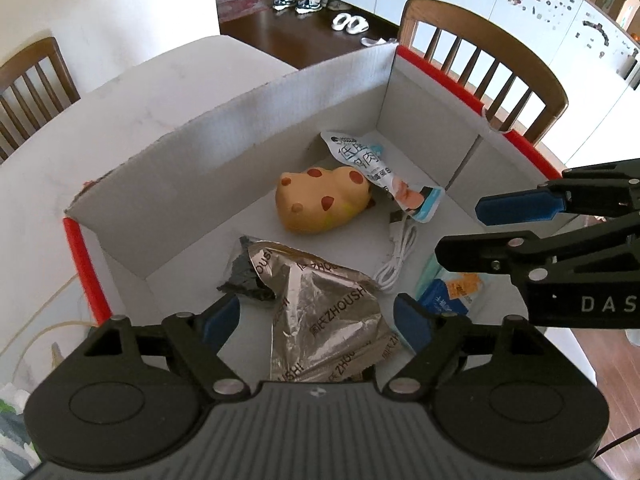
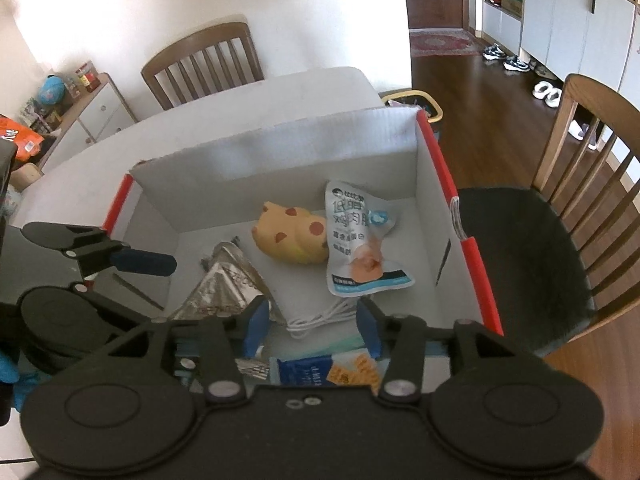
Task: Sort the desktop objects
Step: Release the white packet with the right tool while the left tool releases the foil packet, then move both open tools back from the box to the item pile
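A white cardboard box (image 1: 240,128) with red edges holds the sorted things. Inside lie a yellow squeeze toy with red spots (image 1: 320,204), a white snack pouch (image 1: 380,172), a white cable (image 1: 396,260), a crumpled silver foil packet (image 1: 320,312) and a blue and orange packet (image 1: 452,296). My left gripper (image 1: 316,320) hangs open over the foil packet, pads apart from it. My right gripper (image 2: 312,320) is open above the cable (image 2: 320,320) and the blue packet (image 2: 316,368), holding nothing. It also shows at the right of the left wrist view (image 1: 480,232).
The box (image 2: 280,148) stands on a pale table (image 1: 120,92). Wooden chairs (image 1: 480,56) stand at the table's far side and right, one with a dark seat (image 2: 520,264). A low cabinet with clutter (image 2: 80,100) is at the far left.
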The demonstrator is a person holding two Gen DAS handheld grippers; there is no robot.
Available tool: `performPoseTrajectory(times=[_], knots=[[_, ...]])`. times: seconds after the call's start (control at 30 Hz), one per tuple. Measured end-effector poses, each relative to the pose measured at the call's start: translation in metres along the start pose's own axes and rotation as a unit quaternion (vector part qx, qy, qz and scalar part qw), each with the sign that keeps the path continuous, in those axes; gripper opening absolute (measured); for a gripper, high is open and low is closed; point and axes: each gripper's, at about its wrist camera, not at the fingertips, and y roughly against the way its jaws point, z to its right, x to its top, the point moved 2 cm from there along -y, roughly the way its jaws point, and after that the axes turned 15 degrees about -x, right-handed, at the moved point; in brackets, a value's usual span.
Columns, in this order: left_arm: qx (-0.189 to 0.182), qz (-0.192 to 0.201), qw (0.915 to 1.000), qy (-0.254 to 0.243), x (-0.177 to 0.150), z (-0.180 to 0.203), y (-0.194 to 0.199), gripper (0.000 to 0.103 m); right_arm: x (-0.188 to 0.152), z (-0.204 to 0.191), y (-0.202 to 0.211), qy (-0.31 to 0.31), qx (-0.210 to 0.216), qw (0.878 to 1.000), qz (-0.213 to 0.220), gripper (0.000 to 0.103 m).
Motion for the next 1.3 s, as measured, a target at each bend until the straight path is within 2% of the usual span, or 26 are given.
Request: performPoseTrajectory(times=[0.47,0.6,0.9,0.97,1.03,1.27,1.3], knots=[[-0.007,0.052,0.9986,0.000,-0.019,0.012,0.044,0.084,-0.005,0.000,0.036,0.014,0.006,0.999,0.028,0.053],[-0.015,0.068,0.9975,0.008,-0.029,0.016,0.058,0.084,-0.010,0.000,0.045,0.021,0.006,0.999,0.034,0.065],[-0.023,0.108,0.9938,0.012,-0.044,0.030,0.090,0.084,-0.019,-0.006,0.067,0.034,0.014,0.998,0.058,0.066],[-0.022,0.114,0.9932,0.013,-0.048,0.031,0.095,0.084,-0.021,-0.007,0.071,0.035,0.012,0.997,0.063,0.071],[-0.025,0.118,0.9926,0.015,-0.053,0.031,0.100,0.089,-0.024,-0.007,0.075,0.034,0.015,0.997,0.071,0.078],[-0.030,0.130,0.9908,0.023,-0.065,0.028,0.108,0.091,-0.033,-0.012,0.082,0.036,0.021,0.996,0.077,0.086],[-0.032,0.132,0.9904,0.025,-0.067,0.027,0.109,0.095,-0.034,-0.014,0.084,0.036,0.021,0.996,0.079,0.087]])
